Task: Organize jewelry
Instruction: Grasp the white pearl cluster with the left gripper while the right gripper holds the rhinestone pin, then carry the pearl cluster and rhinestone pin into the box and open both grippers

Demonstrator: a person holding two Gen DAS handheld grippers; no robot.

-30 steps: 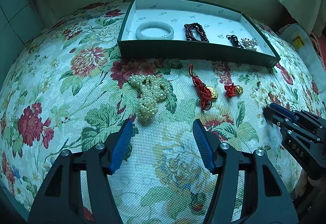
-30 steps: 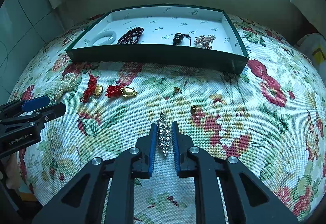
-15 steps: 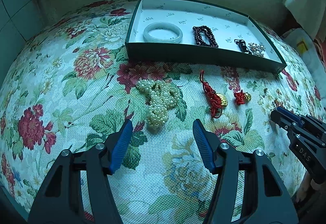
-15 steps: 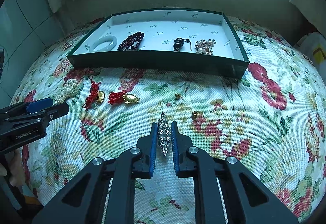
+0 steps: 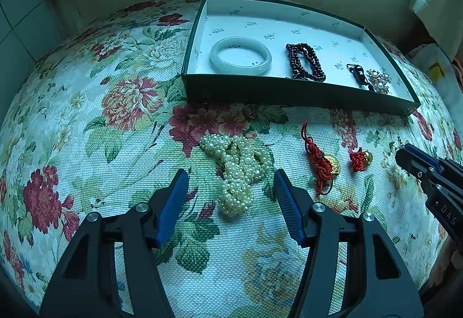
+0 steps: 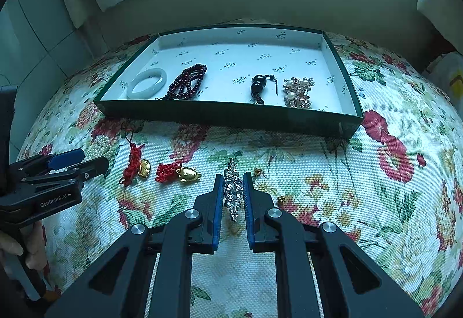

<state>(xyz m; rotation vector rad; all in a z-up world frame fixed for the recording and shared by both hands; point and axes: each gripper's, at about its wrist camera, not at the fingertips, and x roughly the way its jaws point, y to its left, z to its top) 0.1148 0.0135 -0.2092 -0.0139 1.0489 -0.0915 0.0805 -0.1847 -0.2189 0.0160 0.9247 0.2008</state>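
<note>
A heap of pearl jewelry (image 5: 234,196) lies on the floral cloth, and my left gripper (image 5: 230,173) stands open astride it, its pads clear of the pearls on both sides. My right gripper (image 6: 233,176) is shut on a long rhinestone piece (image 6: 233,193), held just above the cloth. Beyond stands the green tray (image 6: 225,115) with a white lining. It holds a jade bangle (image 5: 240,56), dark red beads (image 5: 305,61), a black gourd pendant (image 6: 258,83) and a pearl brooch (image 6: 298,92).
Two red knotted charms with gold pieces (image 6: 136,166) (image 6: 179,171) lie between the grippers. Two small gold earrings (image 6: 258,172) (image 6: 283,199) sit right of the right gripper. A hand (image 6: 17,248) holds the left gripper's handle. The cloth falls away at the round table's edges.
My left gripper has moved left and forward, so the pearl heap now lies between its fingers. The right gripper keeps its hold on the rhinestone piece and has barely moved.
</note>
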